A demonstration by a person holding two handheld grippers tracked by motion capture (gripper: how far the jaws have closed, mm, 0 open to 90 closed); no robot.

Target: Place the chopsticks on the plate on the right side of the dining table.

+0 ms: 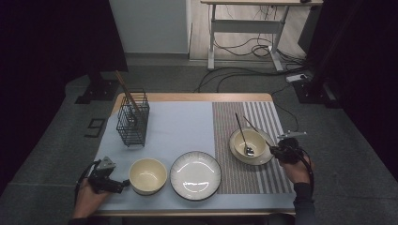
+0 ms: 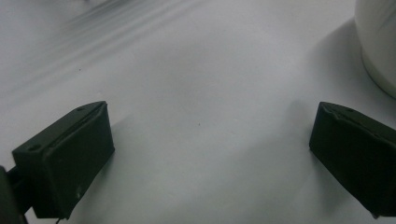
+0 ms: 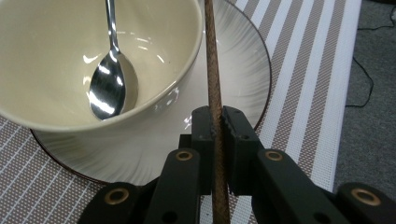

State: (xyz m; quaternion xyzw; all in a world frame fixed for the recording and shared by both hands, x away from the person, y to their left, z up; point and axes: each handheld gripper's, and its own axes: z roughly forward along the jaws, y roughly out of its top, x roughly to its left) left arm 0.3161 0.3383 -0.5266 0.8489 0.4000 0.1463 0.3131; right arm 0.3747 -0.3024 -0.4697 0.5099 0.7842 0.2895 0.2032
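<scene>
1. Right gripper [image 3: 215,123] is clamping a brown chopstick [image 3: 212,70], which is rising straight ahead from between its jaws.
2. Just to the claw's left, the cream bowl [image 3: 70,60] with a spoon [image 3: 112,88] is sitting on a saucer [image 3: 233,70].
3. Judgement: pickup done; the chopstick is not yet set down, placement remaining.
4. Left gripper [image 2: 210,140] is standing wide apart over bare mat, holding nothing; second bowl [image 2: 378,42] ahead-right.
</scene>
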